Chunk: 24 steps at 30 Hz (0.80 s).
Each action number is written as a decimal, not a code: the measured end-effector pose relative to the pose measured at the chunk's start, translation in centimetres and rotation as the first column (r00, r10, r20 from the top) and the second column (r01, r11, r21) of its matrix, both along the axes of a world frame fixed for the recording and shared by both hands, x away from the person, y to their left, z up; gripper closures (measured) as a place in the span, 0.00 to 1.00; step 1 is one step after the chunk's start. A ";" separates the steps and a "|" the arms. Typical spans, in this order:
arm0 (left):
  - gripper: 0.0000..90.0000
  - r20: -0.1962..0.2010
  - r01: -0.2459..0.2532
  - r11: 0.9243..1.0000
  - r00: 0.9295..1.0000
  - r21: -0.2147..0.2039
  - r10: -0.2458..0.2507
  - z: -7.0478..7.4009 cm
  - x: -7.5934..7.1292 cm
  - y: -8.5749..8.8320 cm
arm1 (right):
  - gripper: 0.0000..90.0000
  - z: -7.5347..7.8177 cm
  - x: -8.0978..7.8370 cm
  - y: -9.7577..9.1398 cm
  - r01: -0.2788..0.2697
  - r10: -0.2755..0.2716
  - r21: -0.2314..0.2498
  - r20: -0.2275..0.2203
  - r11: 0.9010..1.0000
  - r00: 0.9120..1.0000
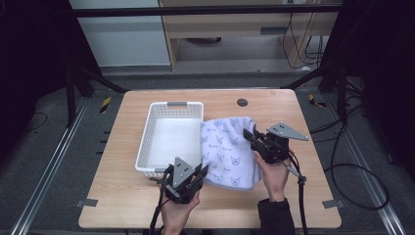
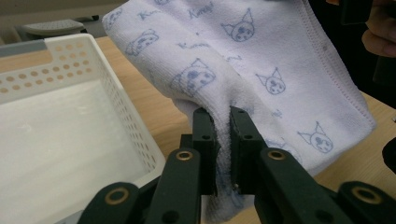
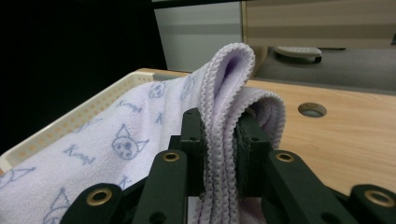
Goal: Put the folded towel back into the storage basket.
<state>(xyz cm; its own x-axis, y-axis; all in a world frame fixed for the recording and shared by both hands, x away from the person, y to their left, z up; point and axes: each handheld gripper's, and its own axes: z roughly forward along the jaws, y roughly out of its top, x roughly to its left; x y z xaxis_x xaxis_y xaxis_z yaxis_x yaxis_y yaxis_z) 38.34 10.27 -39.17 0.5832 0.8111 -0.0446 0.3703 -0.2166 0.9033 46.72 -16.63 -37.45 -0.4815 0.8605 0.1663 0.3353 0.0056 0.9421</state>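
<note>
1. The left gripper (image 1: 203, 170) sits at the near middle of the surface (image 1: 122, 205). In the left gripper view its jaws are clamped on a bunched fold of the towel (image 2: 261, 70), with terry cloth pressed between the pads.
2. The right gripper (image 1: 248, 133) is farther away and to the right. In the right gripper view its jaws are closed on several stacked hemmed edges of the same towel (image 3: 219, 116), and one loop of hem rises above the jaw tips.
3. The towel (image 1: 229, 152) is pale lilac with small printed cat faces. It hangs between the two grippers, pinched at its near-left corner and at its far-right edge, so its long axis runs diagonally from near left to far right. Its lower part appears to sag onto the surface, though I cannot tell how much of it is touching.
4. The white perforated basket (image 1: 169, 105) stands just left of the towel. The towel's left edge drapes against or over the basket's right wall, and the basket's floor looks bare.
5. The relation that matters is that the basket lies to the left of the towel. The left gripper is the nearer one, beside the basket's near right corner. I judge that putting the towel in would mean carrying both grippers leftward together, with the right one travelling farther.
6. A round cable hole (image 1: 242, 102) lies beyond the towel on the far side of the surface.
</note>
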 end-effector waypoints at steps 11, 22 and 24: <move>0.91 0.032 -0.033 0.999 0.999 -0.012 0.033 1.6 -0.4 1.7 | 0.85 2.0 -0.1 2.4 -0.018 0.019 -0.011 0.041 1.000 0.999; 0.91 0.061 -0.072 0.997 0.995 -0.023 0.073 3.3 -0.4 3.5 | 0.85 3.9 0.1 4.7 -0.037 0.038 -0.016 0.078 0.999 0.996; 0.91 0.063 -0.078 0.997 0.995 -0.026 0.080 3.4 -0.4 3.7 | 0.85 4.0 0.2 4.9 -0.037 0.038 -0.014 0.083 0.999 0.996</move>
<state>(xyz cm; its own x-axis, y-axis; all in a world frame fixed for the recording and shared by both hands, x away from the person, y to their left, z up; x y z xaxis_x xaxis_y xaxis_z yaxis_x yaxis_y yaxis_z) 37.94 14.02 -35.73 0.5196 0.8539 -0.0290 0.3265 -0.1671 0.9303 46.93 -11.77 -33.47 -0.5251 0.8434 0.1135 0.2550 0.0287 0.9665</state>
